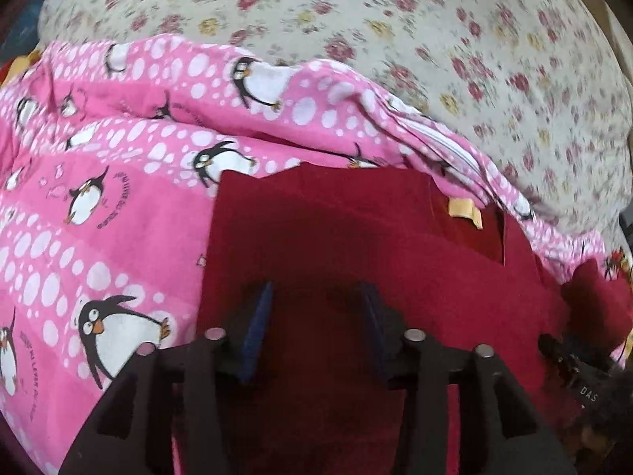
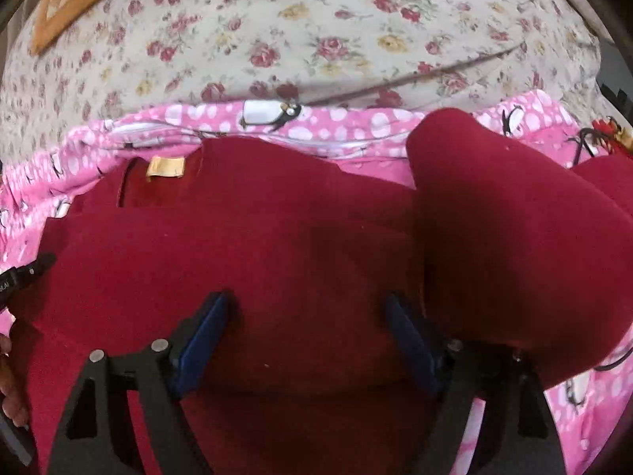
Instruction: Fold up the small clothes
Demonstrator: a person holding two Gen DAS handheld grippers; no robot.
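My left gripper (image 1: 316,297) hangs partly open over the red garment (image 1: 356,237), nothing pinched. My right gripper (image 2: 308,308) gapes wide above that garment, spread on the pink penguin blanket (image 1: 99,198).

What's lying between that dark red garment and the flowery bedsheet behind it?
A pink penguin-print blanket separates the red garment from the floral sheet; both wrist views show it, with the garment lying on it.

Pink penguin-print blanket (image 1: 118,206) w/ white dots, spread over floral bedsheet (image 1: 435,39), rumpled along far edge. Orange cloth (image 2: 79,4) at sheet's far corner, partly out of frame.
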